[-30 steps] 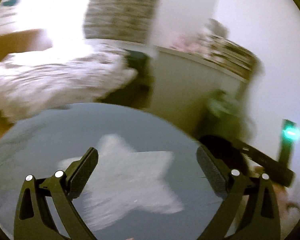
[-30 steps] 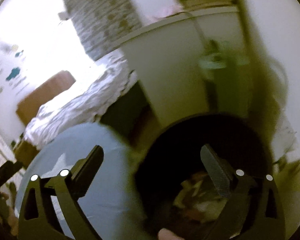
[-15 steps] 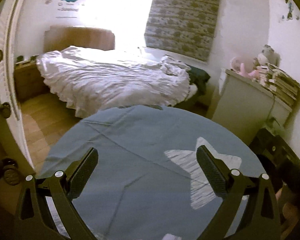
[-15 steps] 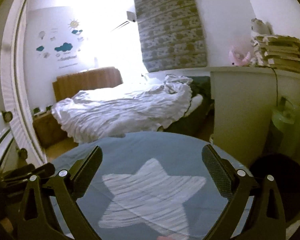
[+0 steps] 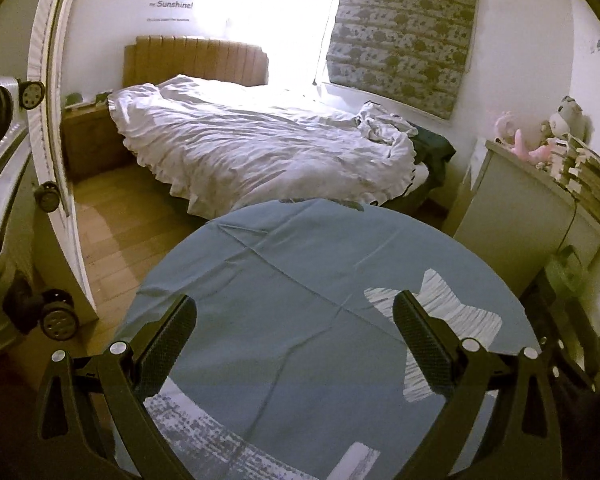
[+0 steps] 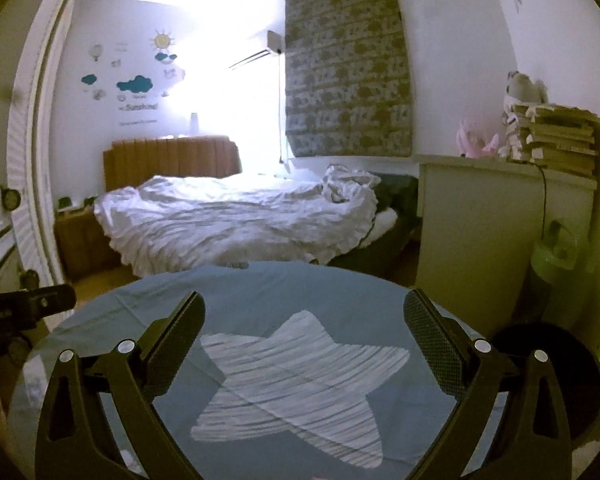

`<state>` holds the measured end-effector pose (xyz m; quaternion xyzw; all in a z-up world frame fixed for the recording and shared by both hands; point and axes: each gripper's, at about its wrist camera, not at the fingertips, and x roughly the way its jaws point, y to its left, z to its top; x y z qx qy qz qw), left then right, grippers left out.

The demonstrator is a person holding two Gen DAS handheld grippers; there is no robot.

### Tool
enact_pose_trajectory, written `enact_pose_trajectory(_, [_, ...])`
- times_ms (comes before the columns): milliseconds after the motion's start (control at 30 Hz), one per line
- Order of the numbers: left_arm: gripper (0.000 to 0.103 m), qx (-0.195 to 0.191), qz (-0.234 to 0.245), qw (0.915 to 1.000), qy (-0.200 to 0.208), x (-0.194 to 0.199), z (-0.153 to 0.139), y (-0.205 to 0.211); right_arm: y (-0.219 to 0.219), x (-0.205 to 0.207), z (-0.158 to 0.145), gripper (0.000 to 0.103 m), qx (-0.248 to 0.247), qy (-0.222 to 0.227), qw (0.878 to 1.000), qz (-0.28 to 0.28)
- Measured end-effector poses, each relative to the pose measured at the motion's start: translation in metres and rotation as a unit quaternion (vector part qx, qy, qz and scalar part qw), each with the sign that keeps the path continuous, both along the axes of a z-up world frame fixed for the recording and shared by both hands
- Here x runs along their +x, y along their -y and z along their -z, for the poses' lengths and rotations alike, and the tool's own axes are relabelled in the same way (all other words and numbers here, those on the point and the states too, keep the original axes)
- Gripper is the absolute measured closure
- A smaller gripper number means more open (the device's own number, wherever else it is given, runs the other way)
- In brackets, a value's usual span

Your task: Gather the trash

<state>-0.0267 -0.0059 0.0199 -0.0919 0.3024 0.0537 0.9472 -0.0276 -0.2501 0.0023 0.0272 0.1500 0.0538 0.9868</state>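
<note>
My left gripper (image 5: 296, 320) is open and empty above a round table with a blue cloth (image 5: 300, 264) that bears a white star (image 5: 452, 320). My right gripper (image 6: 304, 320) is open and empty over the same cloth (image 6: 260, 292), above the star (image 6: 300, 376). A black trash bin (image 6: 560, 368) stands on the floor to the right of the table; its inside is hidden. My left gripper's body shows at the left edge of the right wrist view (image 6: 24, 304). No loose trash shows on the cloth.
A bed with a white duvet (image 5: 260, 148) lies beyond the table. A white cabinet (image 6: 492, 232) with stacked books (image 6: 556, 140) and soft toys stands at the right, a green appliance (image 6: 556, 264) beside it. A suitcase with wheels (image 5: 56, 320) stands at the left.
Both grippers swung up and left from the bin area to face the table and bed. The bin moved from the middle of the right wrist view to its right edge. Both stayed open.
</note>
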Motion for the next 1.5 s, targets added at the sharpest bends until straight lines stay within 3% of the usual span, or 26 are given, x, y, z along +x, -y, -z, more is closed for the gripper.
enact_pose_trajectory(167, [0.005, 0.020, -0.007, 0.9998, 0.001, -0.004, -0.001, 0.003, 0.006, -0.002, 0.002, 0.005, 0.014, -0.003, 1.000, 0.007])
enact_pose_trajectory(1500, [0.005, 0.037, 0.011, 0.9992, 0.007, -0.011, -0.005, 0.010, 0.007, -0.011, -0.002, 0.005, 0.028, 0.001, 1.000, 0.008])
